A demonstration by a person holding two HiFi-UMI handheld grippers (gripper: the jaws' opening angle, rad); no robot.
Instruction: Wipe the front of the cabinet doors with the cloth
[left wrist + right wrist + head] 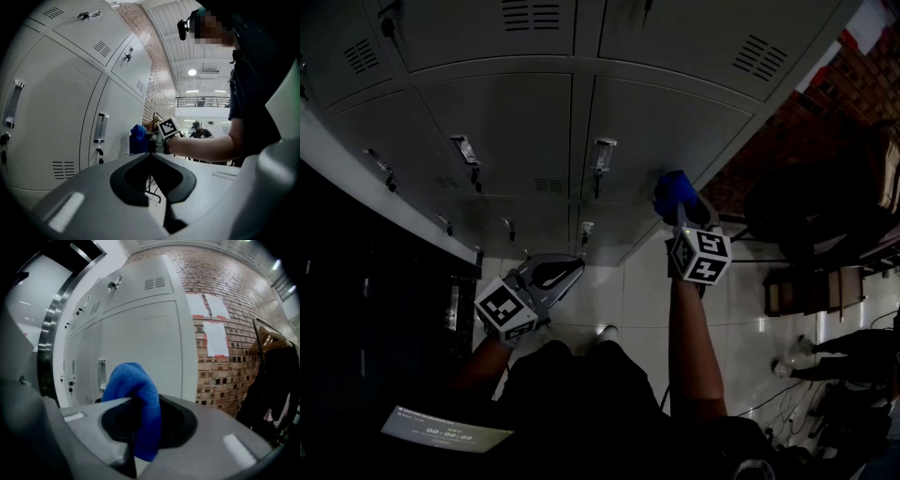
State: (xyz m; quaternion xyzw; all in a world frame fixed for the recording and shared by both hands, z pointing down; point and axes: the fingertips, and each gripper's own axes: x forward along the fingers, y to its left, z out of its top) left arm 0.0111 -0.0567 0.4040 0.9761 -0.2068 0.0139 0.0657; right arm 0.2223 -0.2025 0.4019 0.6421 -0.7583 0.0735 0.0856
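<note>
While its jaws are clenched on a blue fleecy cloth point(136, 390), the right hand-held gripper point(140, 425) is raised in front of a pale grey metal cabinet door point(140, 333). The cloth bulges out above the jaws, and its tail hangs below them. In the head view the cloth sits at the right part of that door, near its edge; touching or not, can't tell. The left hand-held gripper point(150, 157) is clenched, jaw tips together, nothing between, and sits lower in the head view, over a white tiled floor point(623, 295). A vertical metal handle point(101, 373) is left of the cloth. A red brick wall point(225, 310) with white paper sheets point(215, 336) is right of the cabinet.
</note>
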